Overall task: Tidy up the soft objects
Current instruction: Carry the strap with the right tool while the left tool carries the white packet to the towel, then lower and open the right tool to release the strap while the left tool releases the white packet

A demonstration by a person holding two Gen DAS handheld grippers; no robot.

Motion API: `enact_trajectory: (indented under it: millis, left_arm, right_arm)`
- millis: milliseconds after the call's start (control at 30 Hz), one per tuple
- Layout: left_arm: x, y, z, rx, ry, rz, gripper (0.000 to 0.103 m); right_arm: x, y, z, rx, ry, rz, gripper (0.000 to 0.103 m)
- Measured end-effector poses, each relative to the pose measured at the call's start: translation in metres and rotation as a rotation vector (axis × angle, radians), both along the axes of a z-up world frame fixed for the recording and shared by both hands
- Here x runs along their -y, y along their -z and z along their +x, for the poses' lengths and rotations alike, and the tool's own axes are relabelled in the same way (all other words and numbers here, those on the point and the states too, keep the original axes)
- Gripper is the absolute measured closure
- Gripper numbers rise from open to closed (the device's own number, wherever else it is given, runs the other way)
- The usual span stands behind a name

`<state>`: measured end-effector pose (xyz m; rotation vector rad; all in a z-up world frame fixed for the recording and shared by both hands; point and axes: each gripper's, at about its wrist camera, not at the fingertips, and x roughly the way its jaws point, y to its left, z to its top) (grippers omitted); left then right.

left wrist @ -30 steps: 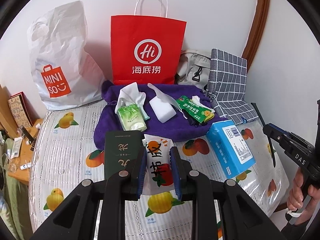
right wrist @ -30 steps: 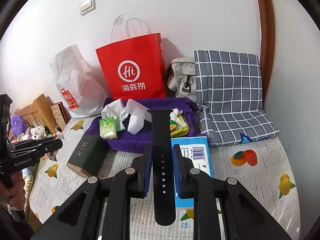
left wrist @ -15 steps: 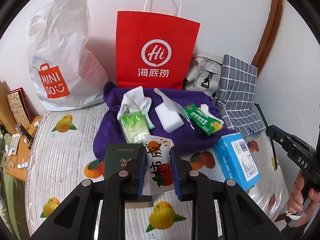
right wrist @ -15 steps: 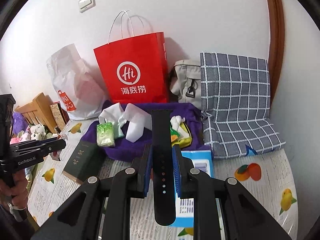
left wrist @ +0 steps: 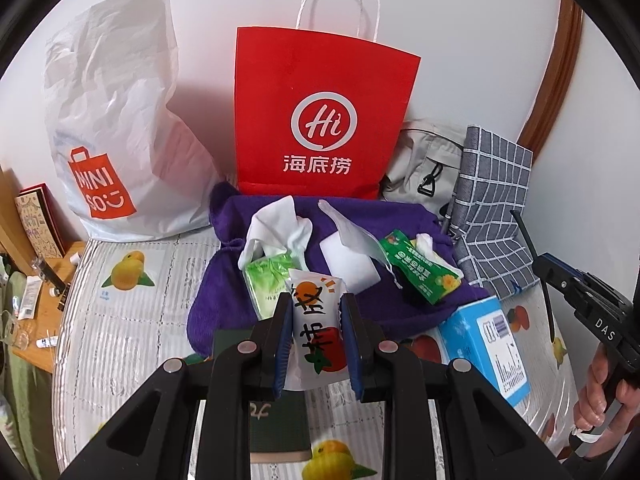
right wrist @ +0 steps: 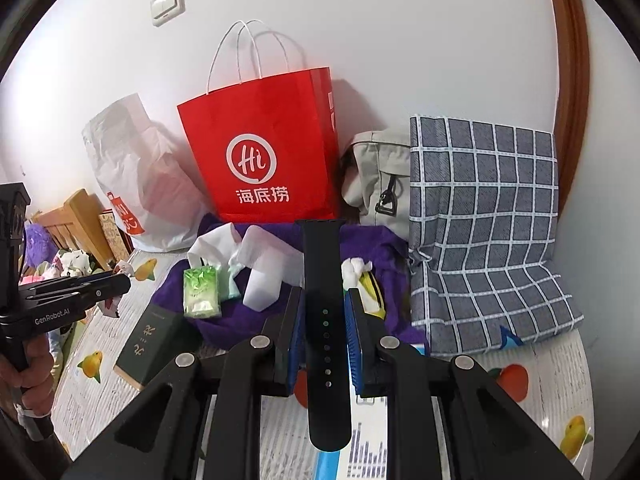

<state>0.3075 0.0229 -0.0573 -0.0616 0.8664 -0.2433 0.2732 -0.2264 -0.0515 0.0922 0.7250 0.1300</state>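
Both grippers have drifted in closer to the pile at the wall since a second ago, so the red paper bag (left wrist: 324,120) and purple towel (left wrist: 224,300) look bigger now. Grips haven't changed.

The left gripper (left wrist: 316,340) is clamped on a white tissue pack (left wrist: 316,320) with orange and red fruit print. Its long axis runs along the fingers, top end pointing away toward the towel, hanging over the towel's near edge and a dark green booklet (left wrist: 276,424) on the fruit-print bed cover (left wrist: 120,320).

The right gripper (right wrist: 324,340) is closed on a black watch strap (right wrist: 324,320). It's lined up lengthwise with the fingers, lug end aimed at the red bag, holed tail sticking back toward the camera, above the blue box (right wrist: 368,452) near the cover's front edge.

On the towel are a green tissue pack (left wrist: 268,284), a white pouch (left wrist: 348,264) and a green snack packet (left wrist: 420,272). The checked cushion (right wrist: 484,232) sits in the right corner.
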Motion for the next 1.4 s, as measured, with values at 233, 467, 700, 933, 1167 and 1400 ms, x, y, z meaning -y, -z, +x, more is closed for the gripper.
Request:
enact_trajectory:
  millis: [233, 467, 700, 933, 1167, 1400]
  left_arm:
    - [0.003, -0.003, 0.019, 0.007, -0.023, 0.002, 0.08]
    - [0.012, -0.004, 0.038, 0.013, -0.023, 0.005, 0.08]
    - [0.019, -0.005, 0.054, 0.021, -0.031, 0.008, 0.08]
    - [0.023, 0.005, 0.07, 0.008, -0.042, 0.008, 0.08]
    - [0.024, 0.022, 0.082, -0.011, -0.042, 0.026, 0.08]
    - [0.021, 0.037, 0.093, -0.035, -0.05, 0.023, 0.08]
  right_arm:
    - [0.0, 0.002, 0.023, 0.003, -0.019, 0.006, 0.083]
    - [0.001, -0.001, 0.046, 0.011, -0.037, 0.03, 0.083]
    - [-0.002, 0.0, 0.071, 0.012, -0.058, 0.032, 0.083]
    - [-0.007, 0.006, 0.092, 0.016, -0.078, 0.042, 0.083]
    - [-0.009, 0.026, 0.109, -0.023, -0.087, 0.055, 0.083]
    - [-0.011, 0.037, 0.117, -0.043, -0.101, 0.027, 0.083]
